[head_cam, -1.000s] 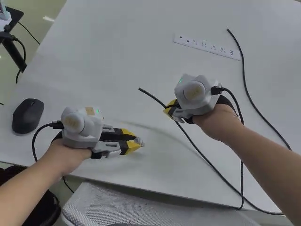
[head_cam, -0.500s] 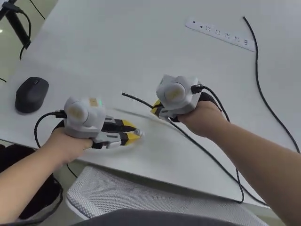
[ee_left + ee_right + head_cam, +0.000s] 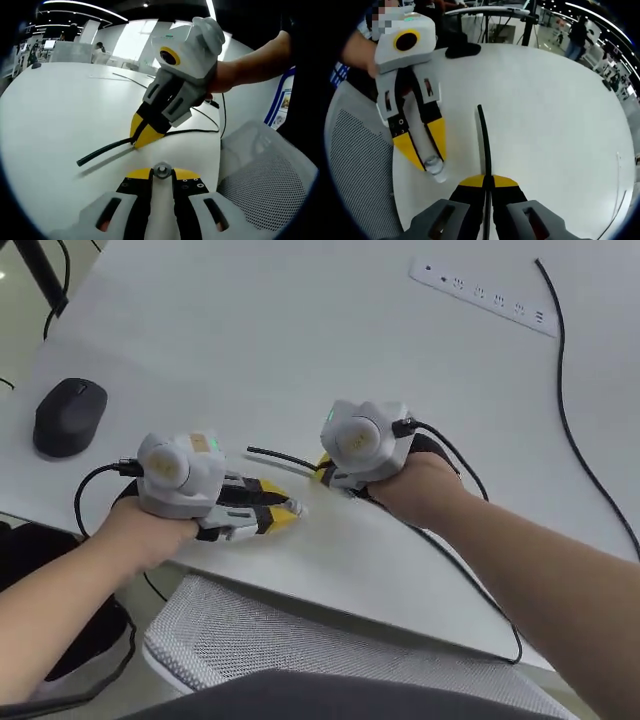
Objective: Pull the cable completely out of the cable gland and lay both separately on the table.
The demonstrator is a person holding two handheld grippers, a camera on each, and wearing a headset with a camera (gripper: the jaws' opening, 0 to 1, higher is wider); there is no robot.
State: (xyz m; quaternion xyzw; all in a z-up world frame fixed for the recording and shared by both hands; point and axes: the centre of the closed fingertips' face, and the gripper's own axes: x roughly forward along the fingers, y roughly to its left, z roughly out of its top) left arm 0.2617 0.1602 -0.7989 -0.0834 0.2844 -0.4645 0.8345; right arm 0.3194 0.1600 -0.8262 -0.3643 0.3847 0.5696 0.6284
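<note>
Cable [image 3: 484, 140] sits pinched in the jaws of my right gripper [image 3: 488, 180], free end apart from the gland [image 3: 434, 163]. My left gripper [image 3: 161, 176] clamps that, seemingly just above the surface [image 3: 250, 330], plainest in the right gripper view.

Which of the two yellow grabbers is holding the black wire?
The right gripper: the black cable runs between its shut jaws, free end poking out. The left gripper pinches the small grey cable gland instead.
</note>
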